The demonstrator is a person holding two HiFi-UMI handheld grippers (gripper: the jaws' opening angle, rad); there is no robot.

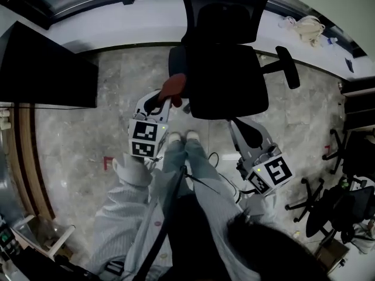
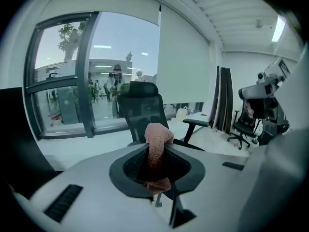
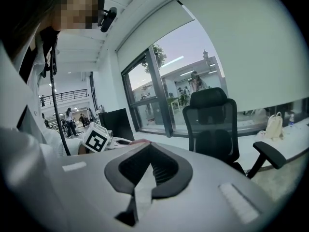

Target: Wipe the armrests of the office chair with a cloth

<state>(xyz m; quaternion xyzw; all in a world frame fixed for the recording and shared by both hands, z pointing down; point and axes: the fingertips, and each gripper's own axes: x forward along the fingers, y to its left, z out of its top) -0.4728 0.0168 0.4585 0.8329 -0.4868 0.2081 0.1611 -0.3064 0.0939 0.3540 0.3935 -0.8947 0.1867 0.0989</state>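
Your left claw (image 1: pixel 169 102) is clamped on the reddish cloth (image 1: pixel 173 86). In the left gripper view the cloth (image 2: pixel 157 146) stands pinched between the pads and pokes out past the tips. Your right claw (image 1: pixel 235 124) has its jaws together. The right gripper view shows nothing between them, so that claw (image 3: pixel 147 149) is empty.

The office chair (image 1: pixel 228 69) fills the upper middle of the head view, with its seat (image 1: pixel 231 92) facing you. The cloth sits at the seat's left edge, just below the left-of-frame armrest (image 1: pixel 176 58). That armrest is dark and partly hidden, so I cannot tell whether the cloth touches it. The other armrest (image 1: pixel 287 67) sticks out at the upper right of the frame, well apart from both claws. It shows again right of centre in the left gripper view (image 2: pixel 197 123).

As I judge it, you are at the very start. The cloth is in hand and close to the chair, but nothing shows either armrest wiped, so both remain. The left-of-frame one is the natural first; the far one means carrying the cloth across the seat. The chair may swivel under a push, and your empty claw could steady it.
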